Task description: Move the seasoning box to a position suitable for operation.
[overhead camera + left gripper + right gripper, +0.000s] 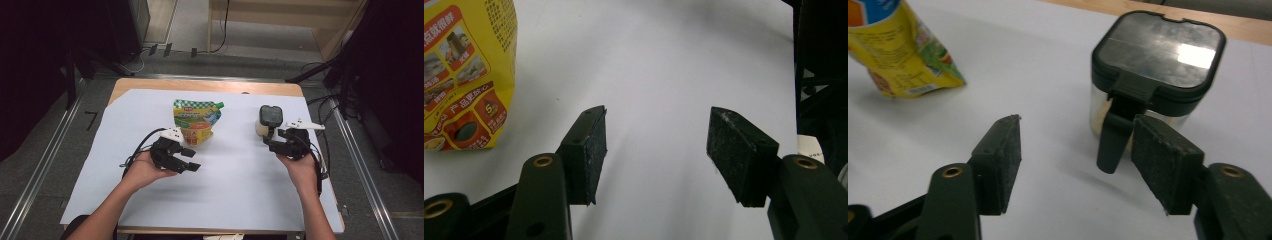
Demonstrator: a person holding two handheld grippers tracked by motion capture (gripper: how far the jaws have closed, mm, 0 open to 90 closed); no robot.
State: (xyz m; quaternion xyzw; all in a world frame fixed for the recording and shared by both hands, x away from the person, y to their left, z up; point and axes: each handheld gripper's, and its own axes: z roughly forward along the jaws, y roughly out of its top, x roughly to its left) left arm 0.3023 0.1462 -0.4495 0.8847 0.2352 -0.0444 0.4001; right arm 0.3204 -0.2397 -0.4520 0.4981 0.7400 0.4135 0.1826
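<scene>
Fingers of the right gripper (1075, 150) stand apart, holding nothing, just before the lidded jar (1153, 70) near the white sheet's (240, 190) right edge. The left gripper (656, 150) gapes empty mid-sheet, beside the yellow pouch (196, 120).

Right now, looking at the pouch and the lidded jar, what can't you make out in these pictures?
- Yellow pouch: its print is too small to read in the high view; the frame edge cuts it off in the left gripper view and the right gripper view.
- Lidded jar: contents unclear; the dark lid covers the top and glare washes it out.
- Jar's near wall: partly hidden behind the hanging latch and the right claw.
</scene>
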